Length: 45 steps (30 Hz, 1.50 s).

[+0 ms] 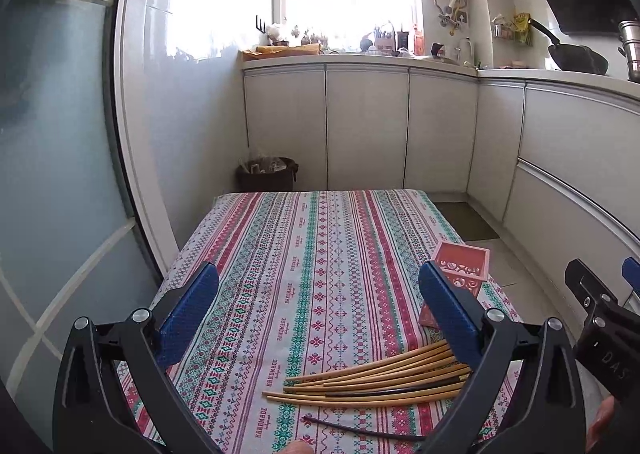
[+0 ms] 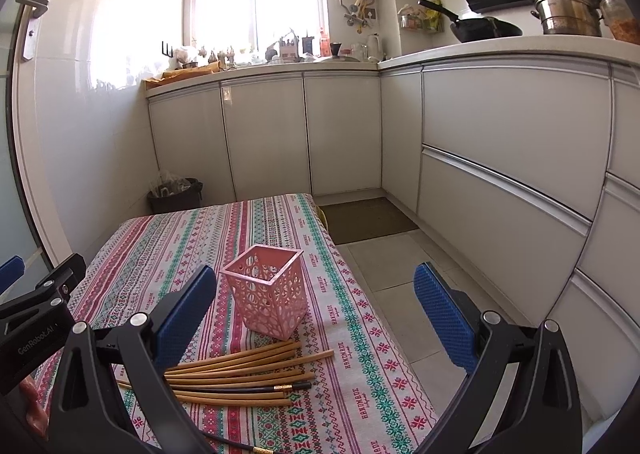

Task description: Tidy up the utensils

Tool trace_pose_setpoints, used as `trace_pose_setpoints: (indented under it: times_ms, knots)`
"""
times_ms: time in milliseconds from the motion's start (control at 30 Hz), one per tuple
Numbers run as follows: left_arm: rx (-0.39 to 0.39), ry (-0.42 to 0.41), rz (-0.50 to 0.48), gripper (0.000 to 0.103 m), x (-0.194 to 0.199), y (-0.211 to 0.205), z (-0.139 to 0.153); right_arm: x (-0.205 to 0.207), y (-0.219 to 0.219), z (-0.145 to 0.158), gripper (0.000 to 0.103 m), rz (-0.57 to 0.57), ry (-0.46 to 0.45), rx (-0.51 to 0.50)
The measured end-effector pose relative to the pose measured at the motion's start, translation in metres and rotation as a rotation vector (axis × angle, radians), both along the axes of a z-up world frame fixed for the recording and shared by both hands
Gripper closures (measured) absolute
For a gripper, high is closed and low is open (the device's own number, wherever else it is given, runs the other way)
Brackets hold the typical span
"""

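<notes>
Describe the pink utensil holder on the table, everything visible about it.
The pink utensil holder is a square, open-topped basket that looks like plastic, its walls pierced with oval and teardrop cutouts and narrowing slightly toward the base. It stands upright and looks empty. It sits on the striped patterned tablecloth near the table's right edge, just beyond the fanned bundle of chopsticks, whose nearest tips lie close to its base; contact cannot be told. Neither gripper touches it.

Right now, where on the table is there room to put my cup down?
The far half of the tablecloth, beyond the pink holder, is bare, and so is the left side by the glass door. It is crowded near the front right, where the bamboo chopsticks fan out just before the holder, with a black chopstick nearer still.
</notes>
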<state>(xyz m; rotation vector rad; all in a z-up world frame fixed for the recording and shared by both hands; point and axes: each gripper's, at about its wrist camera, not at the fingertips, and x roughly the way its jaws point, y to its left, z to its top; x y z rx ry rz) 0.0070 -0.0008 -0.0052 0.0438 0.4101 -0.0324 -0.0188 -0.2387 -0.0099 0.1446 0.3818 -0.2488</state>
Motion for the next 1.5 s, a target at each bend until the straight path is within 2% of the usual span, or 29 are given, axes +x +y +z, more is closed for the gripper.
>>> trace_pose_setpoints:
  times_ms: [300, 767, 1000, 1300, 1500]
  knots:
    - [-0.034, -0.057, -0.009, 0.007, -0.014, 0.007, 0.020, -0.008, -0.002, 0.011, 0.007, -0.004, -0.011, 0.003]
    - [-0.043, -0.073, -0.030, 0.007, -0.036, 0.007, 0.036, -0.034, -0.006, 0.028, 0.007, -0.041, -0.036, 0.013]
    - [-0.049, -0.110, -0.040, 0.007, -0.054, 0.008, 0.052, -0.050, -0.003, 0.047, 0.007, -0.053, -0.051, 0.009]
    - [-0.057, -0.141, -0.051, 0.007, -0.077, 0.009, 0.076, -0.080, 0.000, 0.078, 0.007, -0.084, -0.114, 0.013]
    - [-0.063, -0.164, -0.064, 0.007, -0.086, 0.008, 0.085, -0.089, -0.002, 0.082, 0.007, -0.098, -0.125, 0.029]
